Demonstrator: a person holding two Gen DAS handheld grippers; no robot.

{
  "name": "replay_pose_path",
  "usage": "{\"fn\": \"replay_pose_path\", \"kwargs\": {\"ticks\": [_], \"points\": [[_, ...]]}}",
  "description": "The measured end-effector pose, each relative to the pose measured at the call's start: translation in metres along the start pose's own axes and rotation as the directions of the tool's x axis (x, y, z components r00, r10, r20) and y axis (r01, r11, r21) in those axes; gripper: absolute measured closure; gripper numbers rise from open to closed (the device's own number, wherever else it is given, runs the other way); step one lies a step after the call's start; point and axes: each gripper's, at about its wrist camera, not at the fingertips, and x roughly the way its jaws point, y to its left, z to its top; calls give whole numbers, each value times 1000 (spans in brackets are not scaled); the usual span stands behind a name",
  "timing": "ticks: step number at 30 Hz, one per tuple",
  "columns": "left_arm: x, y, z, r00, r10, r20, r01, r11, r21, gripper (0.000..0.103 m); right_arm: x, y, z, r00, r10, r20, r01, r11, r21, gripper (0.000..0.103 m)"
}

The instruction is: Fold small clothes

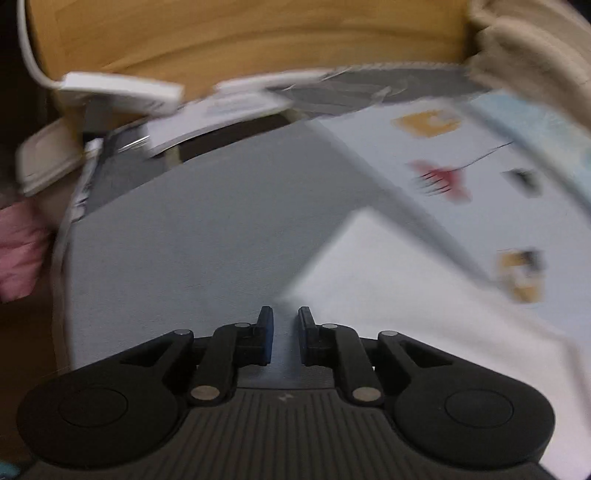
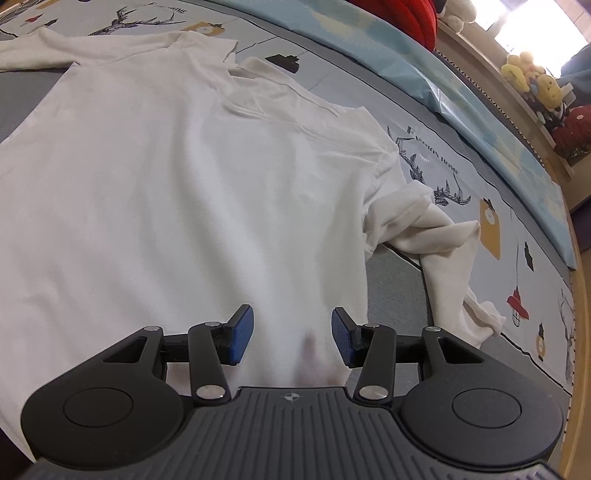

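Note:
A white long-sleeved shirt (image 2: 166, 166) lies spread flat on a grey, picture-printed bedsheet (image 2: 461, 177). Its right sleeve (image 2: 443, 236) is bunched and trails toward the bed's edge. My right gripper (image 2: 293, 334) hovers over the near part of the shirt, jaws open about halfway, with nothing pinched between the blue pads. The left wrist view is motion-blurred. There a corner of the shirt (image 1: 406, 314) reaches in from the right, ending just ahead of my left gripper (image 1: 285, 317). Its jaws stand narrowly apart, and only the grey sheet (image 1: 184, 240) shows in the gap.
A wooden bed frame (image 1: 240, 37), a white plug block with its cable (image 1: 122, 92) and a beige cushion (image 1: 535, 48) lie beyond the sheet. Pink cloth (image 1: 18, 254) sits at the left edge. A light-blue blanket (image 2: 424, 81), a red cushion (image 2: 417, 18) and plush toys (image 2: 535, 81) line the far side.

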Motion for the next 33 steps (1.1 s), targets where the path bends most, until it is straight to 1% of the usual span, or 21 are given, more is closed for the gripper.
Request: {"fn": "replay_pose_path", "kwargs": {"ticks": [2, 3, 4, 6, 7, 9, 10, 11, 12, 15, 17, 19, 20, 21, 23, 25, 26, 28, 29, 31, 33], "points": [[-11, -16, -4, 989, -146, 4, 145, 986, 87, 86, 0, -3, -1, 1000, -7, -3, 7, 1000, 8, 54], [-14, -26, -8, 977, -213, -7, 212, 969, 129, 85, 0, -6, -2, 1000, -10, -3, 10, 1000, 15, 54], [-9, -33, -13, 968, -244, -54, 250, 957, 148, 83, -1, -8, -3, 1000, -10, -2, 10, 1000, 22, 54], [8, -29, -23, 971, -189, -148, 207, 971, 119, 85, -3, -13, -6, 1000, -12, 1, 12, 999, 40, 54], [4, -29, -22, 979, -156, -129, 172, 977, 129, 89, -5, -16, -8, 1000, -13, 5, 13, 999, 51, 54], [-13, -47, -17, 997, 18, -73, 1, 965, 261, 89, -10, -22, -13, 1000, -19, 14, 18, 997, 75, 54], [-27, -51, -17, 1000, 7, -25, 0, 961, 275, 88, -13, -25, -15, 999, -25, 23, 23, 996, 90, 54], [-44, -53, -15, 998, -60, 4, 56, 962, 266, 88, -16, -31, -18, 999, -32, 36, 28, 993, 114, 54], [-67, -60, -12, 991, -132, 22, 122, 959, 256, 86, -19, -36, -20, 998, -37, 44, 30, 990, 136, 54], [-132, -84, -15, 968, -241, 70, 208, 928, 308, 83, -28, -59, -30, 995, -59, 78, 39, 970, 240, 54], [-175, -105, -22, 940, -331, 87, 281, 892, 354, 77, -32, -80, -39, 993, -73, 94, 38, 940, 338, 54], [-227, -122, -41, 897, -433, 90, 361, 835, 415, 67, -37, -99, -51, 988, -94, 123, 30, 897, 441, 56], [-251, -132, -55, 875, -476, 87, 395, 808, 437, 60, -38, -108, -58, 986, -97, 135, 19, 872, 490, 61], [-273, -139, -71, 855, -512, 83, 427, 786, 448, 57, -39, -117, -64, 984, -104, 143, 12, 846, 533, 79], [-300, -158, -98, 814, -578, 55, 500, 746, 440, 46, -43, -134, -79, 975, -129, 183, -12, 787, 617, 96], [-313, -177, -137, 779, -627, 3, 566, 706, 424, 46, -42, -147, -99, 965, -170, 201, -11, 736, 677, 96], [-313, -187, -155, 778, -628, -25, 574, 694, 435, 46, -39, -152, -107, 965, -184, 189, 0, 717, 697, 97], [-307, -222, -198, 834, -534, -143, 525, 685, 505, 51, -36, -161, -118, 966, -196, 167, 13, 685, 728, 97], [-303, -239, -216, 845, -501, -184, 514, 669, 536, 51, -35, -166, -123, 968, -193, 163, 8, 666, 746, 96], [-305, -263, -235, 843, -494, -211, 518, 641, 566, 53, -33, -177, -132, 968, -186, 169, -14, 630, 776, 96], [-310, -282, -243, 844, -501, -189, 506, 631, 589, 53, -28, -188, -136, 967, -181, 180, -33, 610, 792, 96]]}}
